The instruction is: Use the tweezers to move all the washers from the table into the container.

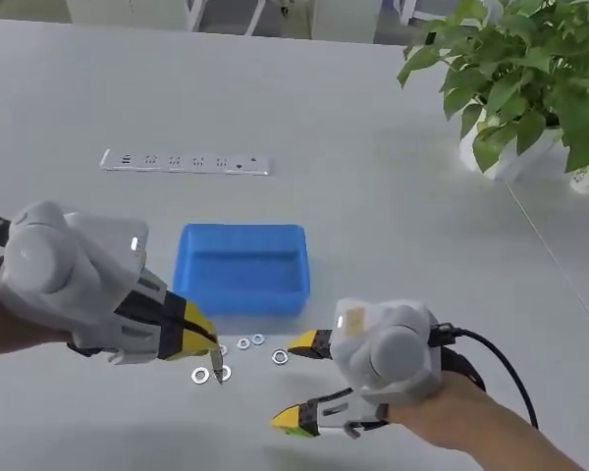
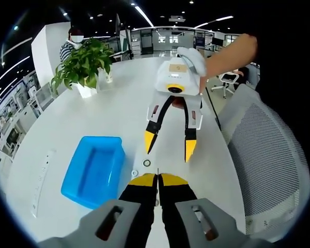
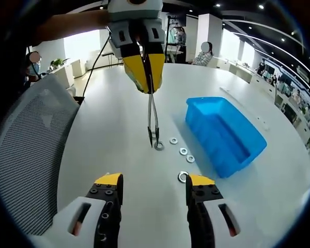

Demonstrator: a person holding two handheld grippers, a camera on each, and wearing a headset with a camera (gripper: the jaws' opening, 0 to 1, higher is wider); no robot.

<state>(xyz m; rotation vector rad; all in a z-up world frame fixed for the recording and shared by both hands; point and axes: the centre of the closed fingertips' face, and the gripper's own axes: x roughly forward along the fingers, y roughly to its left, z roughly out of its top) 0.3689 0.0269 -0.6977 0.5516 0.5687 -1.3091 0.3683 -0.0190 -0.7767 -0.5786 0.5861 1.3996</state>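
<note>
Several small metal washers [image 1: 243,343] lie on the white table just in front of a blue container [image 1: 240,267]. My left gripper [image 1: 204,339] is shut on silver tweezers [image 1: 216,365], which point down among the washers. In the right gripper view the tweezers [image 3: 152,116] hang from the left gripper [image 3: 144,77], tips resting at one washer [image 3: 158,146]; I cannot tell whether they pinch it. My right gripper [image 1: 293,383] stands open to the right of the washers, holding nothing. One washer [image 3: 183,176] lies by its right fingertip. The blue container [image 3: 225,134] looks empty.
A white power strip [image 1: 185,162] lies beyond the container. A potted plant [image 1: 530,78] stands at the far right. A grey mesh chair [image 2: 268,155] sits at the table's near edge. People are in the room behind.
</note>
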